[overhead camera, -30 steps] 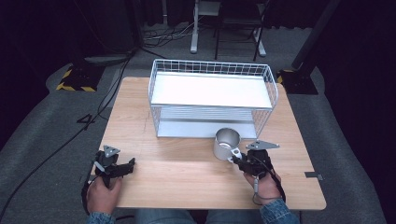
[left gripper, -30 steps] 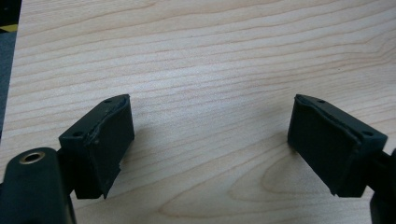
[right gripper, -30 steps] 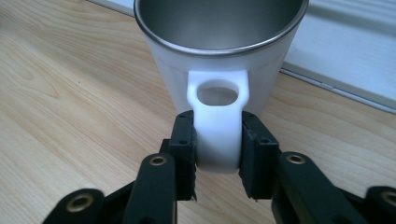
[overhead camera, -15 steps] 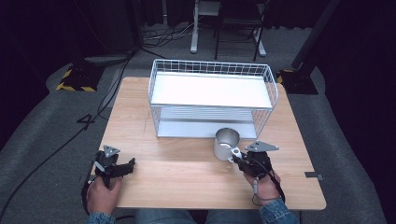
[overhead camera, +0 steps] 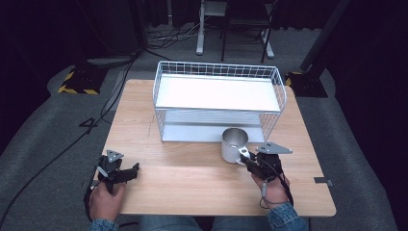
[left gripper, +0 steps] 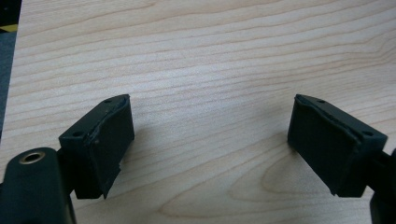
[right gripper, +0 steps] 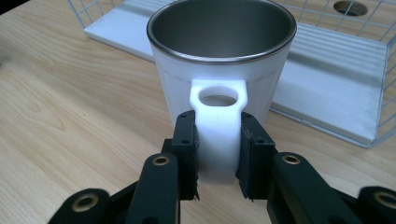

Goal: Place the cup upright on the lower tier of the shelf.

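From above, the wooden table (overhead camera: 192, 173) runs wide and bare across its near half. A white wire basket (overhead camera: 219, 103) stands on the far half, well in from the left and right edges. A white mug (overhead camera: 234, 144) with a steel inside stands upright just near of the basket's front right corner, close to it, and I cannot tell whether the two touch. The right gripper (overhead camera: 246, 159) reaches the mug from the near right, the hand behind it well clear of the table's near edge. The left gripper (overhead camera: 132, 169) rests at the near left corner, well apart from the mug, with open wood between them.

The left gripper view looks along the tabletop (left gripper: 205, 70): its two black pads (left gripper: 109, 135) stand spread wide with only wood grain between them, and the table's left edge shows as a dark strip at the far left.

The right gripper view gives what the high one cannot: the black pads (right gripper: 187, 149) pinch the mug's (right gripper: 222, 56) white handle (right gripper: 218, 126) from both sides, pressed flat against it. The mug stands upright on the wood, and the basket's (right gripper: 327, 88) white floor and wire wall lie just behind it, to the right.
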A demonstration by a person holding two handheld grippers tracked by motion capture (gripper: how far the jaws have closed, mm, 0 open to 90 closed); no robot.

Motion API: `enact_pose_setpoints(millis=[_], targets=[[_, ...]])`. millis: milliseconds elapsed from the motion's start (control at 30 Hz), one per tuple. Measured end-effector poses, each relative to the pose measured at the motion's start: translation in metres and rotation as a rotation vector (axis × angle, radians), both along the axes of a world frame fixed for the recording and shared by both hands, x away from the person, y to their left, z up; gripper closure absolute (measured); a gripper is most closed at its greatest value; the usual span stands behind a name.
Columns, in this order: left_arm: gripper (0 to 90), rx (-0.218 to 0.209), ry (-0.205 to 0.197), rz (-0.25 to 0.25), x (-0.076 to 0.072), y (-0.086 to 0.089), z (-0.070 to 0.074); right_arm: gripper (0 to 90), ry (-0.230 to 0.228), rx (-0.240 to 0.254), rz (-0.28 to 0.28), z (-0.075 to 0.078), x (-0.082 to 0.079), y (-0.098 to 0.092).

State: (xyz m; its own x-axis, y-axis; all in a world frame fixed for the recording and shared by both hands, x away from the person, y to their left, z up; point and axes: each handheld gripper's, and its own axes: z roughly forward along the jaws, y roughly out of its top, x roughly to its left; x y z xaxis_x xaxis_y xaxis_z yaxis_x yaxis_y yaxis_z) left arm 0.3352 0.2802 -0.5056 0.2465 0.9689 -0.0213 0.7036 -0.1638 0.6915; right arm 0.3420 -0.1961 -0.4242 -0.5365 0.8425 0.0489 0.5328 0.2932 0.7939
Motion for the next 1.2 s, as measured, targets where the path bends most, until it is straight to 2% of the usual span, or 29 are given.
enact_pose_setpoints(millis=[300, 633, 900, 1200], targets=[[14.9, 0.0, 0.0, 0.0, 0.0, 0.0, 0.0, 71.7, -0.025, 0.021, -0.02, 0.015, 0.013, 0.004], [15.0, 0.0, 0.0, 0.0, 0.0, 0.0, 0.0, 71.7, -0.057, 0.056, -0.076, 0.026, 0.042, 0.008], [14.9, 0.0, 0.0, 0.0, 0.0, 0.0, 0.0, 71.7, -0.087, 0.067, -0.121, 0.026, 0.06, 0.015], [14.9, 0.0, 0.0, 0.0, 0.0, 0.0, 0.0, 71.7, -0.115, 0.073, -0.167, 0.018, 0.084, 0.028]])
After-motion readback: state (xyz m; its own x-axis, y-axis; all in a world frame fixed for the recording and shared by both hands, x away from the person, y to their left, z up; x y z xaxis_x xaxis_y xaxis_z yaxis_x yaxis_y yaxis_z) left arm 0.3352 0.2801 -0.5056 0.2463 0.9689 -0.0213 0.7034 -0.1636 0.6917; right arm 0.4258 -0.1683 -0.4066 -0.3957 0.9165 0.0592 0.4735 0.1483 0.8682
